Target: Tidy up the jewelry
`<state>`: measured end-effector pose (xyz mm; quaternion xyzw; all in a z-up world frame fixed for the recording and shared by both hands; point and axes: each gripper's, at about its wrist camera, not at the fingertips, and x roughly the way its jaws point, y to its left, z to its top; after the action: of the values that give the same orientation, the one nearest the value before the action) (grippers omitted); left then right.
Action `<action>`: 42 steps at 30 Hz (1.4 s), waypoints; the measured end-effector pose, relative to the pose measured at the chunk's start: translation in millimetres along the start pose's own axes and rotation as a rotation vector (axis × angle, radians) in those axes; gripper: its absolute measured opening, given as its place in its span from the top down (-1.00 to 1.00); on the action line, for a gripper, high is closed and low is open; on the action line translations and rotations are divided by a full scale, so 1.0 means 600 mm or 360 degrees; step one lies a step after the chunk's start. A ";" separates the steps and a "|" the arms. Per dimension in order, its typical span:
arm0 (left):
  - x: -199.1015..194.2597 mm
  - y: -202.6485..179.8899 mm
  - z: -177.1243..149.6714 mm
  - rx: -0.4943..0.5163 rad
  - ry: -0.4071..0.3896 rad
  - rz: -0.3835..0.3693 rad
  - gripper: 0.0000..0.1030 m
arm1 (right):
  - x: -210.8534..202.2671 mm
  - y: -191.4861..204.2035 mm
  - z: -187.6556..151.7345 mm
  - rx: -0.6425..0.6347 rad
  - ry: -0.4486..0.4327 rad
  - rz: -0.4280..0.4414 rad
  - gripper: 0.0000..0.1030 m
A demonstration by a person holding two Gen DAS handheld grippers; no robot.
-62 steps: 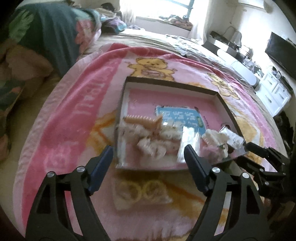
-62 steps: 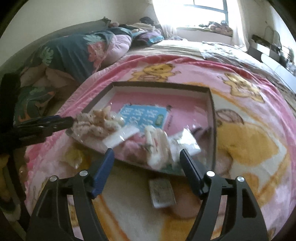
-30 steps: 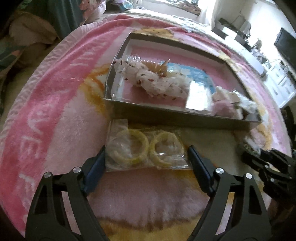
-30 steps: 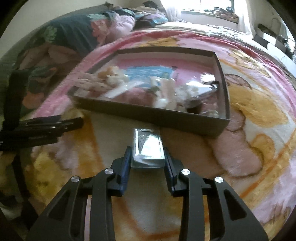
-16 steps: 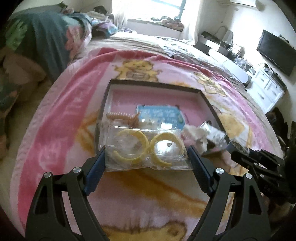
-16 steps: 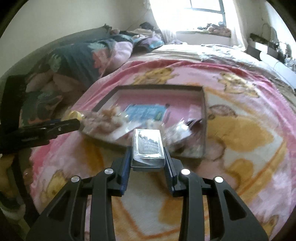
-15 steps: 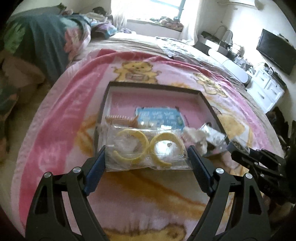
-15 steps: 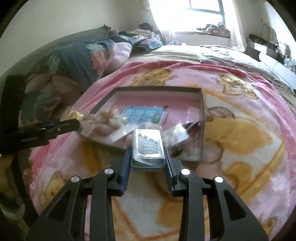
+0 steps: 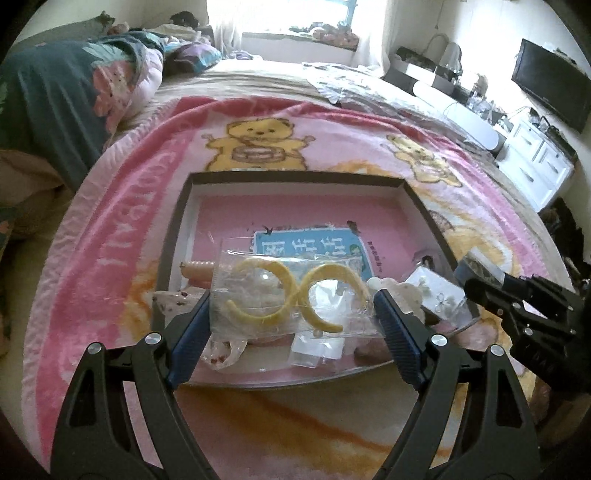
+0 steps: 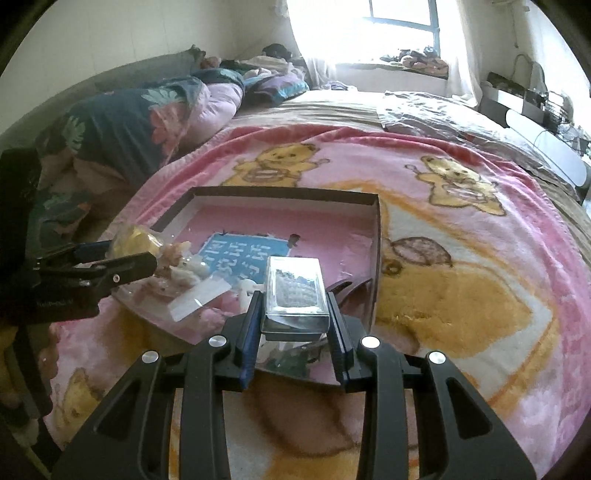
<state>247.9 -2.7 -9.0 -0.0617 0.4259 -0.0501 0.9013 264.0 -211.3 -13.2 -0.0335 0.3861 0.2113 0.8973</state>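
Note:
My left gripper [image 9: 291, 314] is shut on a clear bag with two yellow bangles [image 9: 291, 297], held above the near part of a shallow dark box with a pink floor [image 9: 295, 177]. My right gripper [image 10: 293, 312] is shut on a small clear case [image 10: 293, 291] and holds it above the box's near right corner [image 10: 375, 258]. The right gripper also shows in the left wrist view [image 9: 517, 302], and the left gripper in the right wrist view [image 10: 92, 266]. Several bagged jewelry pieces [image 9: 432, 291] and a blue card [image 9: 310, 247] lie in the box.
The box rests on a pink bear-print blanket [image 9: 258, 140] over a bed. Dark floral bedding [image 10: 129, 122] is piled at the left. A white dresser [image 9: 535, 162] and a TV [image 9: 550, 92] stand at the right, and a window [image 10: 402, 22] is beyond.
Both grippers closed on their items on the blanket in front of the box, lifted them, and now hold them over the box's near edge.

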 end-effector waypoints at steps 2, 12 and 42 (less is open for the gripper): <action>0.011 0.002 -0.003 -0.0001 0.0021 0.0006 -0.50 | 0.012 0.002 -0.001 -0.0008 0.0018 -0.0001 0.39; 0.038 0.011 -0.015 -0.0013 0.0092 0.0017 -0.51 | 0.041 0.009 -0.013 -0.0010 0.0089 0.0005 0.38; -0.150 0.002 -0.032 -0.0010 -0.0156 0.0050 -0.82 | -0.158 0.025 -0.044 0.0139 -0.0246 0.0013 -0.85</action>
<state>176.4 9.9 47.2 -0.0602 0.3823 -0.0314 0.9215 181.9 -237.3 37.0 0.0237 0.3247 0.1999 0.9241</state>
